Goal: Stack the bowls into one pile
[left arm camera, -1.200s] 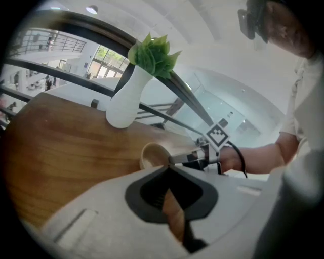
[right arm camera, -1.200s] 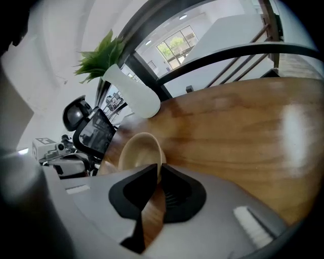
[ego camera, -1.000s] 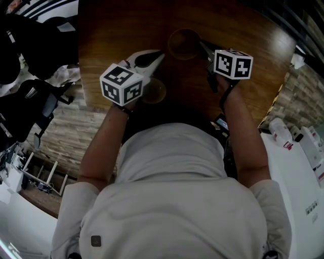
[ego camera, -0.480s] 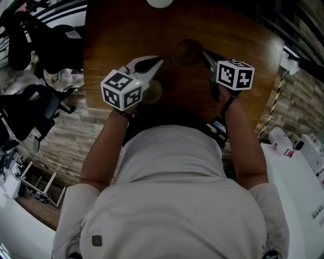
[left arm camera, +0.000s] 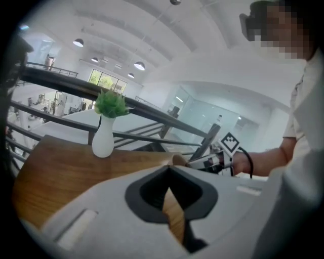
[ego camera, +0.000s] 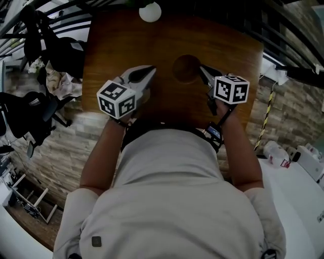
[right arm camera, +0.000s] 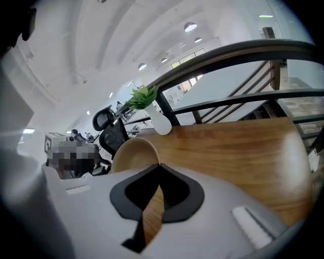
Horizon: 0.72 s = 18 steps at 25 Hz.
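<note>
- Wooden bowl [ego camera: 186, 68] sits on the brown table [ego camera: 116, 45], about mid-table, open side up in the head view.
- Left gripper [ego camera: 152, 68]: fingers brought together, tips meeting in the left gripper view. Only a thin slit is left below the tips, with wood grain showing through it. Nothing is held between the tips.
- The left tips point toward the bowl from its left, apart from the rim. Its marker cube [ego camera: 117, 98] is nearest the person's body.
- Right gripper [ego camera: 201, 67]: fingers likewise closed, tips meeting, with the same thin slit and wood visible through it.
- The right tips lie right at the bowl's right rim. In the right gripper view the bowl's pale curved wall rises just behind the tips, and its edge runs down to the point where they meet. Cannot tell whether the rim is pinched or only touched.
- White vase [ego camera: 150, 11] with green sprigs stands at the table's far edge, well apart from the bowl.
</note>
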Available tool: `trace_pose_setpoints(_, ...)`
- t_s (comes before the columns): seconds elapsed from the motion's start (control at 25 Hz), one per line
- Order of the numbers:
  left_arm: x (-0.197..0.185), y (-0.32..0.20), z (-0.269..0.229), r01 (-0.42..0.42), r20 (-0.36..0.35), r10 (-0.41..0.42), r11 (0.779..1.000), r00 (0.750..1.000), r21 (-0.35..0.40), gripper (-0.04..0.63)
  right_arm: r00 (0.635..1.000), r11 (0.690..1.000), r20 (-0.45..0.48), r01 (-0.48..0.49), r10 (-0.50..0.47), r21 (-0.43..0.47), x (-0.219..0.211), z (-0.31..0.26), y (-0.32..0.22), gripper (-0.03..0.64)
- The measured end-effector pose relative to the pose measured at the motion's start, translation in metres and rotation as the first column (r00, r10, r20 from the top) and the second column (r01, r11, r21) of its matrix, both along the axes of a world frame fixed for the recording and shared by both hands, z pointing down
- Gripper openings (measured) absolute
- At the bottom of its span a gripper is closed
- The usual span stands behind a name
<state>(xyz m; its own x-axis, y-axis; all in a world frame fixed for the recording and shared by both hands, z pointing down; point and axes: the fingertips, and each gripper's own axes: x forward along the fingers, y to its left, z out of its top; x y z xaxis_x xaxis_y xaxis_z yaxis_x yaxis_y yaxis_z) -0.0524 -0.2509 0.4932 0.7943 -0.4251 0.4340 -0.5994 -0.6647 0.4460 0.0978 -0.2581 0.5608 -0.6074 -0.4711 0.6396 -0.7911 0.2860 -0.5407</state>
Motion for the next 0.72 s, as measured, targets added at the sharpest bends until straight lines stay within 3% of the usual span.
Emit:
trace_pose_setpoints(0.2, 0.019, 0.035, -0.028, 0.02, -0.011, -0.02, 0.999, 1.0, 0.041, 0.005, 1.0, 0.999, 0.006, 0.003, -0.003, 0.037, 0.03, -0.028, 0.033, 0.014)
trace_pose_setpoints(0.48, 0.05, 0.078, -0.04, 0.034, -0.012, -0.034, 0.999, 0.999, 0.043, 0.005, 1.0, 0.998, 0.025, -0.012, 0.011, 0.061, 0.075, -0.051, 0.069, 0.014)
trace_pose_setpoints(0.72, 0.063, 0.084, -0.047, 0.042, 0.017, -0.043, 0.997, 0.999, 0.064, 0.005, 0.999, 0.997, 0.051, 0.007, -0.011, 0.077, 0.081, -0.055, 0.071, 0.014)
